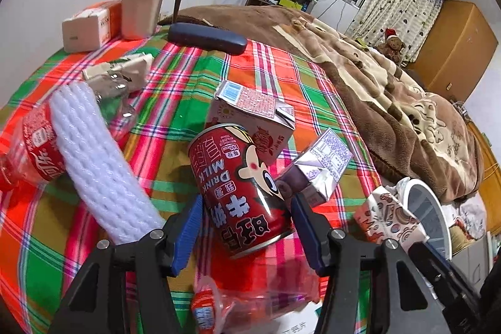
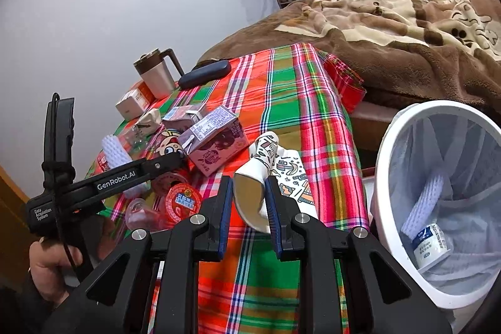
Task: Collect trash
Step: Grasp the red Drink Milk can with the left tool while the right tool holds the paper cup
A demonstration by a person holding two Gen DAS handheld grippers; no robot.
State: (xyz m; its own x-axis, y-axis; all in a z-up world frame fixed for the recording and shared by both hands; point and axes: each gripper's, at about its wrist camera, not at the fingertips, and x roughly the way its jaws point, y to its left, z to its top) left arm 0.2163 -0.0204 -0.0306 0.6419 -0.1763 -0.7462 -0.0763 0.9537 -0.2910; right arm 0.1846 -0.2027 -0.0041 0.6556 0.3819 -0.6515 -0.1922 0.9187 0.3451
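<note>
Plaid tablecloth (image 1: 266, 74): left tongs (image 1: 247, 227) straddle milk can (image 1: 241, 187), seemingly untouched.

Left gripper (image 1: 247, 227) angled downward, blue-padded fingers (image 1: 188, 237) spread apart; right gripper (image 2: 249, 208) angled downward, fingers clamped together on something.

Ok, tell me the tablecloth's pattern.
The tablecloth is plaid in red, green and orange, clearest in the right wrist view.

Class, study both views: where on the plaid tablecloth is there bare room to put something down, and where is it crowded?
Free: the plaid tablecloth between the dark case and the brown blanket, and its near strip beside the white bin. Crowded: around the red can, cartons, foam sleeve and bottle.
</note>
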